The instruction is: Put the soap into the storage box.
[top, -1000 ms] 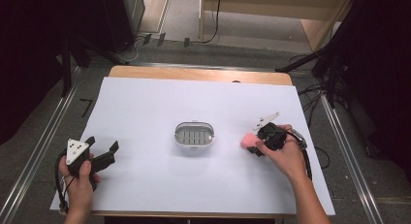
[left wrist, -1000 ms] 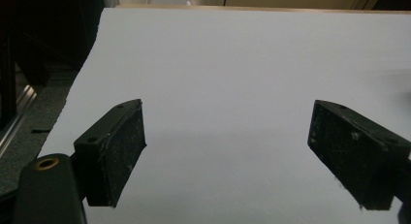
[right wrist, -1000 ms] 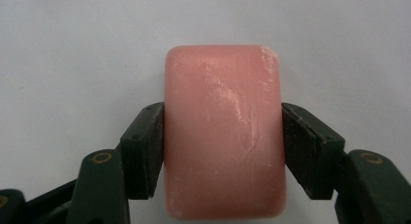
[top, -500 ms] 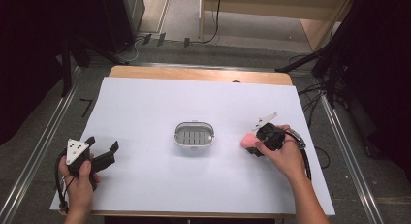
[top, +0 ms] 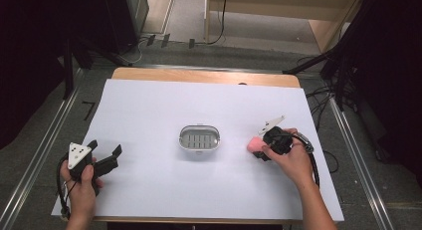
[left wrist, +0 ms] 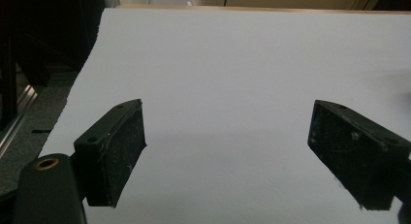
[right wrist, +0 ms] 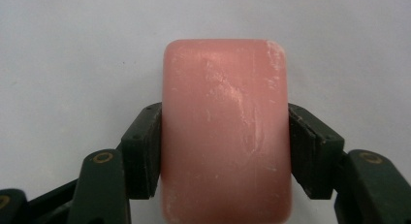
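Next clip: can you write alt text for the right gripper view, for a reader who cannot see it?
A pink bar of soap with rounded corners is clamped between the right gripper's two black jaws, one pressing on each long side. Behind it lies a plain white table surface; the bar's face shows pale scuff marks.

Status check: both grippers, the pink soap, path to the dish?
Right gripper shut on pink soap. Left gripper open. Path to soap dish clear.
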